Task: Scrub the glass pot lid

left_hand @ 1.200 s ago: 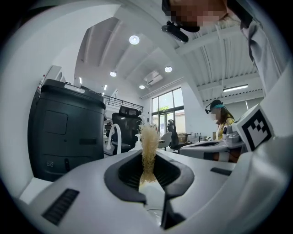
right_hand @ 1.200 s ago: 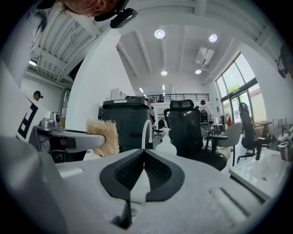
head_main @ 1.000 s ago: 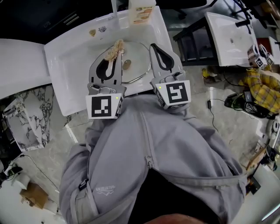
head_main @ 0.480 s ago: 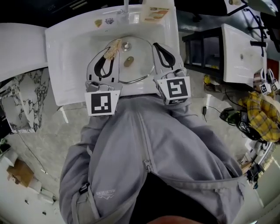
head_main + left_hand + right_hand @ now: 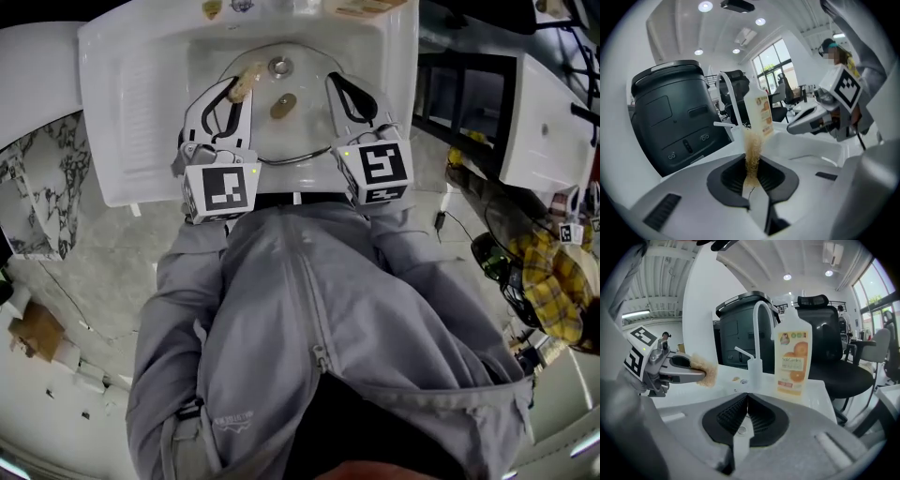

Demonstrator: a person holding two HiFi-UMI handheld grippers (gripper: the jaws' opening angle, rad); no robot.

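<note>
The glass lid (image 5: pixel 292 139) lies in the white sink (image 5: pixel 141 103) at the top centre of the head view, between the two grippers. The left gripper (image 5: pixel 750 161) is clamped on a tan sponge (image 5: pixel 752 140). The right gripper (image 5: pixel 746 397) has its jaws pressed together with nothing between them, facing a soap bottle (image 5: pixel 793 357).

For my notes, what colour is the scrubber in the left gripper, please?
The scrubber is tan; left gripper view shows it best.

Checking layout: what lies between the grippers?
Head view: the glass pot lid with its brown knob lies between the left gripper, holding a sponge, and the right gripper.
</note>
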